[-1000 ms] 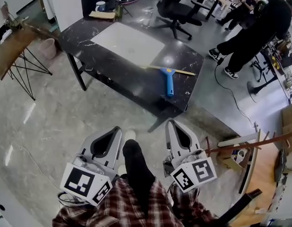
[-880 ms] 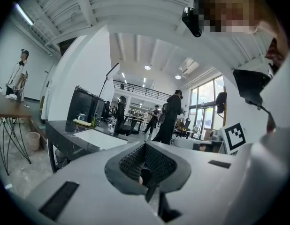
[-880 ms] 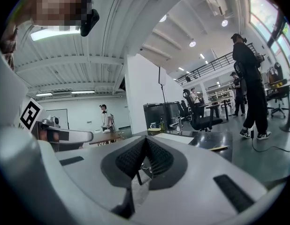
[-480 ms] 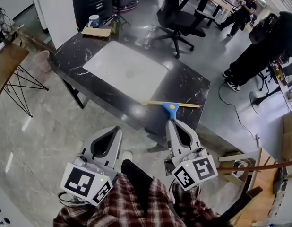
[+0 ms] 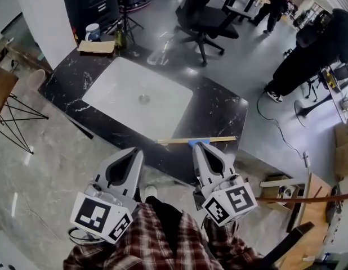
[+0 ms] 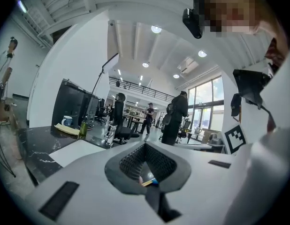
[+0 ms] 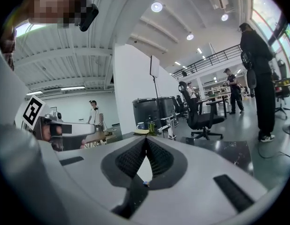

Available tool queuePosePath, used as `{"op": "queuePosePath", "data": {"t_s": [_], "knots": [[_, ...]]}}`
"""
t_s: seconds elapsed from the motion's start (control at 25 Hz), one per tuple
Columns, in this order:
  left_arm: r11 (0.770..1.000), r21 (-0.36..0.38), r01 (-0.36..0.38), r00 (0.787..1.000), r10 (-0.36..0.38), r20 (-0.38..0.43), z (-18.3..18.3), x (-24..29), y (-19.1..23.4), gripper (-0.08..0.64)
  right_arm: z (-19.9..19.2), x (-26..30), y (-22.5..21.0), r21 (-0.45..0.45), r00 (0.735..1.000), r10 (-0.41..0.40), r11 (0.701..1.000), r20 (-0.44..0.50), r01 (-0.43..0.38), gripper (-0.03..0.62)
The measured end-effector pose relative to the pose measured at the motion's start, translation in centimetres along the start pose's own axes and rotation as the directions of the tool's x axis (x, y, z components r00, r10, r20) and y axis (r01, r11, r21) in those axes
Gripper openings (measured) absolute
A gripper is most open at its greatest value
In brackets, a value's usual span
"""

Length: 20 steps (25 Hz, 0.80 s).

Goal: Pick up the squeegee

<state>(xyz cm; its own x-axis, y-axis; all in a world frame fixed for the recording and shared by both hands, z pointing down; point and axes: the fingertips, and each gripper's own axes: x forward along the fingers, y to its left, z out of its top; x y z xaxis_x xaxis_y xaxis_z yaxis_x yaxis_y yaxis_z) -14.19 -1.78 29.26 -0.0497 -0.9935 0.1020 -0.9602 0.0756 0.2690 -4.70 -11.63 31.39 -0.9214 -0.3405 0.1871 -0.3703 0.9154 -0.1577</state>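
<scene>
Dark marble table [image 5: 219,108] held a white board [image 5: 126,103] lying flat, with a small round thing [image 5: 143,99] at the board's middle. At the far corner a mug [image 5: 92,31], a flat tan pad [image 5: 97,46] and a green bottle [image 5: 119,38] sat close together. A black office chair [image 5: 205,18] stood beyond the table. Person in black [image 5: 312,52] bent over at right, another person [image 5: 278,1] farther back. Grey glossy floor [image 5: 50,162]. A wooden side table [image 5: 0,89] on wire legs was at the left edge. A wooden rack [image 5: 300,187] was at lower right, with cardboard boxes [image 5: 344,142] at the right edge.
</scene>
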Motion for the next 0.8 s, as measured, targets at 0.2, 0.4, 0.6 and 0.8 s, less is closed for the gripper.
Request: {"op": "queuePosePath", "data": {"t_s": [0.2,0.4,0.6,0.8], "knots": [[0.992,-0.004,0.126,0.99,-0.126,-0.056,-0.1,5.1,1.7,0.009,0.0,2.2,-3.0,0.035,0.992,-0.128,0.991,-0.001,0.128,0.011],[0.961,-0.002,0.277,0.954,-0.276,-0.117,0.7,10.1,3.5,0.009,0.9,4.8,-5.6,0.073,0.961,-0.275,0.959,0.005,0.274,0.011],[0.886,0.009,0.464,0.871,-0.454,-0.186,1.0,13.7,3.4,0.009,2.0,5.9,-7.9,0.111,0.895,-0.445,0.892,0.036,0.438,0.011],[0.797,-0.012,0.604,0.771,-0.588,-0.243,0.4,15.5,2.7,0.009,1.7,4.4,-9.3,0.148,0.795,-0.606,0.789,0.032,0.596,0.011]]}}
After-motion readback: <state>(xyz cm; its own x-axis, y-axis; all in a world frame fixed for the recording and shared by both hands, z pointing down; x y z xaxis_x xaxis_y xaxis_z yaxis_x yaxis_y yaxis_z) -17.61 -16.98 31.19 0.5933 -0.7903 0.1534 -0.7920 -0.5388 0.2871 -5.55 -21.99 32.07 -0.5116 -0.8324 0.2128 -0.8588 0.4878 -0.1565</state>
